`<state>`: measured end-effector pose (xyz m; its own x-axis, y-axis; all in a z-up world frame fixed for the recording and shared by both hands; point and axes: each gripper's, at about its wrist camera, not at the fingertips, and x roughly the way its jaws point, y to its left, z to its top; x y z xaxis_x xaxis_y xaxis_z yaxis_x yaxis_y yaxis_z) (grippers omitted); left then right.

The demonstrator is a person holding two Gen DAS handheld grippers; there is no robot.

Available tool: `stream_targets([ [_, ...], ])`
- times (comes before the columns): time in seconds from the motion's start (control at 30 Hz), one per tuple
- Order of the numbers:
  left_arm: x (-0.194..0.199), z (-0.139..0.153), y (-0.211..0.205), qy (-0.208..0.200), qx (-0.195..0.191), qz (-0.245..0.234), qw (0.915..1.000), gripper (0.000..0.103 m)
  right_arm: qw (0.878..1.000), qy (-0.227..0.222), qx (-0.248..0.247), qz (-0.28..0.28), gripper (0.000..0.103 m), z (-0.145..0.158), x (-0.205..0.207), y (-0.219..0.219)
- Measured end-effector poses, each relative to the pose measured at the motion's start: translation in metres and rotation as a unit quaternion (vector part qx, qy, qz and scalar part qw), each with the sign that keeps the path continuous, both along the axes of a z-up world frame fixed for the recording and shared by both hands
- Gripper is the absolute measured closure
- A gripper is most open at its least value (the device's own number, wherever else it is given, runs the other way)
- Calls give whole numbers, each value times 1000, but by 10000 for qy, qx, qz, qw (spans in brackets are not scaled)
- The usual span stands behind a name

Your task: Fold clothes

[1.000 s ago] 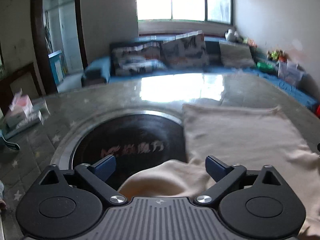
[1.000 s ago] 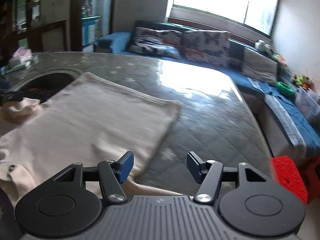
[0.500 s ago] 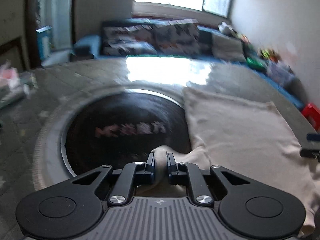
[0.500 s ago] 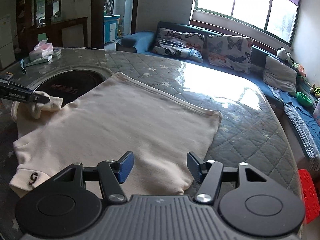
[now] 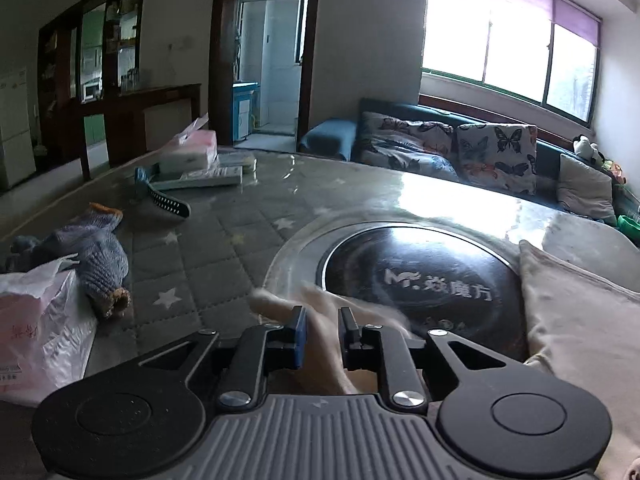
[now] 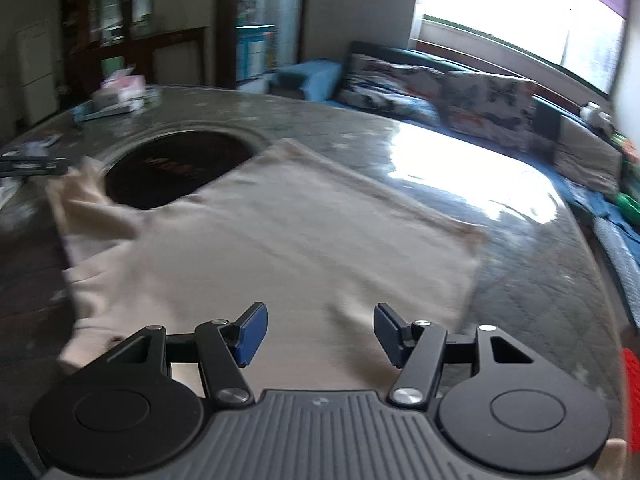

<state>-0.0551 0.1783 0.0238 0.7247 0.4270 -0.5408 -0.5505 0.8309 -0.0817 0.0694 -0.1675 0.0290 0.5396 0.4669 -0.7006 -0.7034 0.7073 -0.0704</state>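
A cream shirt [image 6: 300, 232] lies flat on the grey quilted table [image 5: 224, 240], its left edge over a round black hob [image 5: 420, 276]. In the left wrist view the shirt's body [image 5: 580, 320] is at the right. My left gripper [image 5: 322, 332] has the blurred sleeve [image 5: 324, 320] between its jaws, which are opening. The right wrist view shows the sleeve [image 6: 80, 184] stretched out to the left, towards that gripper [image 6: 32, 166]. My right gripper [image 6: 316, 334] stands open just above the shirt's near part, with nothing between its fingers.
Left of the hob lie a blue knitted garment [image 5: 92, 256], a white plastic bag [image 5: 36, 328], a tissue box [image 5: 192, 152] and a remote [image 5: 212, 178]. A sofa with butterfly cushions [image 5: 440, 148] runs behind the table. A red stool [image 6: 632, 400] stands beyond the table's right edge.
My left gripper closed on the sleeve, drew it out to the left past the hob, and its jaws have now parted a little. My right gripper shifted over the shirt and stayed open.
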Motion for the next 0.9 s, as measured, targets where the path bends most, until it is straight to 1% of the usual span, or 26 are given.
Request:
stream_targets([
  [0.1,-1,1,10,6,-36,120,9999,65,9985,120,82,536,44,2,-14,20],
  [0.13,1,1,14,23,-59,147,9999,63,9972,161,110,728,44,3,-18,27],
  [0.2,5,-3,19,121,-99,203,9997,54,9938,210,142,1086,46,3,-27,43],
  [0.23,6,-5,21,180,-107,239,9995,52,9910,229,153,1310,47,3,-33,53],
  [0.3,9,-9,26,303,-126,303,9990,52,9861,273,162,1631,53,2,-42,71],
  [0.33,11,-11,28,363,-140,307,9988,52,9835,302,163,1778,53,1,-47,81],
  [0.37,12,-13,29,415,-144,295,9986,54,9812,320,150,1897,55,0,-51,90],
  [0.4,14,-16,30,486,-131,280,9983,55,9791,333,132,2001,58,-1,-54,98],
  [0.43,16,-18,30,540,-102,266,9981,59,9774,326,102,2084,61,-3,-58,105],
  [0.5,18,-22,30,588,14,248,9980,79,9752,277,15,2197,64,-7,-63,116],
  [0.53,19,-23,31,589,65,242,9979,85,9749,256,-49,2212,67,-10,-65,119],
  [0.57,19,-24,33,577,88,225,9980,90,9746,244,-115,2224,71,-13,-66,123],
  [0.6,20,-25,34,561,102,212,9981,94,9743,232,-181,2235,75,-16,-67,126],
  [0.63,20,-25,35,548,116,209,9982,95,9740,227,-231,2241,78,-19,-68,128],
  [0.67,20,-24,34,555,169,224,9981,96,9739,192,-267,2244,86,-21,-69,130],
  [0.7,20,-24,33,576,261,269,9976,97,9736,131,-280,2263,90,-22,-72,129],
  [0.77,16,-23,32,545,354,397,9971,97,9727,54,-263,2304,96,-22,-76,128],
  [0.9,1,-19,33,464,415,660,9959,97,9688,121,-222,2466,97,-20,-82,123],
])
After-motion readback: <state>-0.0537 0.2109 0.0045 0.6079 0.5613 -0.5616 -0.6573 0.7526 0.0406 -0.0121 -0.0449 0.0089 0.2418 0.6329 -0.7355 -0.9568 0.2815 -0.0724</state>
